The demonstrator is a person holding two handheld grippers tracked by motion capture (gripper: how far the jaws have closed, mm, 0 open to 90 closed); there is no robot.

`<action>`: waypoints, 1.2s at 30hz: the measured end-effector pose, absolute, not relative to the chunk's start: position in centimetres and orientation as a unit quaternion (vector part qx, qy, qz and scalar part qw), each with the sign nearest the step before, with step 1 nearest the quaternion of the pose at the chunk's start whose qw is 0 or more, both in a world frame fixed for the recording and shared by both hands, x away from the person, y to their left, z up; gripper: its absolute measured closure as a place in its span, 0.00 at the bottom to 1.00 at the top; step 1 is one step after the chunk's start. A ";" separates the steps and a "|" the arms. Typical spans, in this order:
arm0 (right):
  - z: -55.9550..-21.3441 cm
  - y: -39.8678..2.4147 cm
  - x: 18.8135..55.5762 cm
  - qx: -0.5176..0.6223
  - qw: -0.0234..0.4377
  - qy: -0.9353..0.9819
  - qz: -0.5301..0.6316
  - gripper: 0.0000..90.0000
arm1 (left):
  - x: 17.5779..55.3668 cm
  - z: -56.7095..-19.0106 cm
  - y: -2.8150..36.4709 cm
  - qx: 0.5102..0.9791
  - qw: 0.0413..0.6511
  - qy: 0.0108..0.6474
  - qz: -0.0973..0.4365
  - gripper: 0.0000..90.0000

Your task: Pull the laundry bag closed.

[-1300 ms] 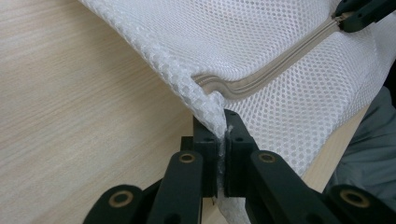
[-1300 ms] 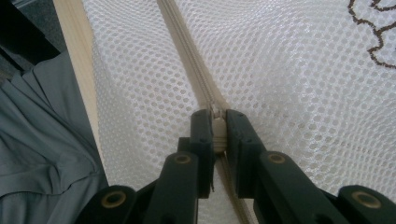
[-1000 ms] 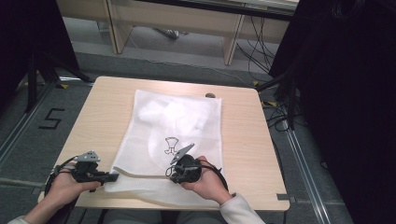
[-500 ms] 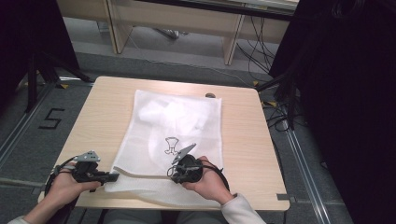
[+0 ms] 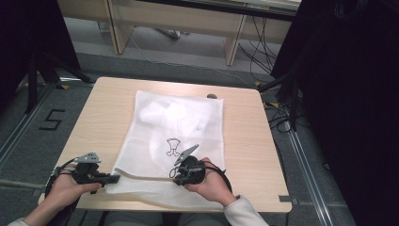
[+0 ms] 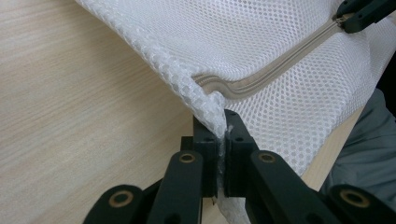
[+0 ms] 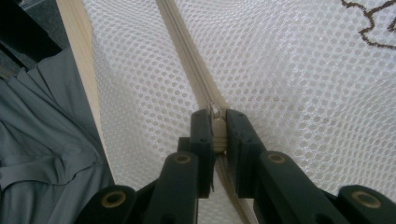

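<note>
Even, soft overhead light; sharp close-ups, dim surroundings, faint shadows.

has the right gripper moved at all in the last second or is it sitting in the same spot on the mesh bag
No. In the high view the right gripper sits at the same spot below the small printed figure on the mesh bag, shut on the zipper pull.

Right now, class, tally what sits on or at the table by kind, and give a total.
White mesh laundry bag: 1
Zipper on the bag: 1
Small dark object by the table's far edge: 1
Hand-held claws, left claw and right claw: 2
Total: 5
</note>
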State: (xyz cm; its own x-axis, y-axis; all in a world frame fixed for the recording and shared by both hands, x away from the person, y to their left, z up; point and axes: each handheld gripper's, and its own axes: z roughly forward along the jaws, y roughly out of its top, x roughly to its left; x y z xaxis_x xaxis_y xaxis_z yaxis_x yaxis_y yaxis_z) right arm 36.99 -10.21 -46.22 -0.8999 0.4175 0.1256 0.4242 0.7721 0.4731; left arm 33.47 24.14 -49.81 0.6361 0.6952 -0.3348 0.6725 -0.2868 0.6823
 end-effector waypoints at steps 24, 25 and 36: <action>-46.9 -9.7 37.2 -0.225 0.012 -0.946 -0.235 0.91 | 33.5 -49.6 23.9 0.802 0.431 0.413 0.015 0.95; -46.8 -9.7 37.2 -0.222 0.012 -0.946 -0.237 0.91 | 33.4 -49.5 23.9 0.801 0.431 0.415 0.018 0.95; -45.8 -9.3 37.3 -0.214 0.002 -0.946 -0.242 0.91 | 33.4 -49.5 23.9 0.804 0.425 0.415 0.020 0.95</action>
State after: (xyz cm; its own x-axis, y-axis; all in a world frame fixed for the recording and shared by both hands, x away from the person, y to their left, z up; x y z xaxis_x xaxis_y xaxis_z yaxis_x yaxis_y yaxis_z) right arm 37.34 -9.29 -45.84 -0.9087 0.4035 0.1068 0.4053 0.7917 0.4572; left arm 33.44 23.93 -49.54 0.6544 0.6844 -0.3215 0.6512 -0.2939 0.6997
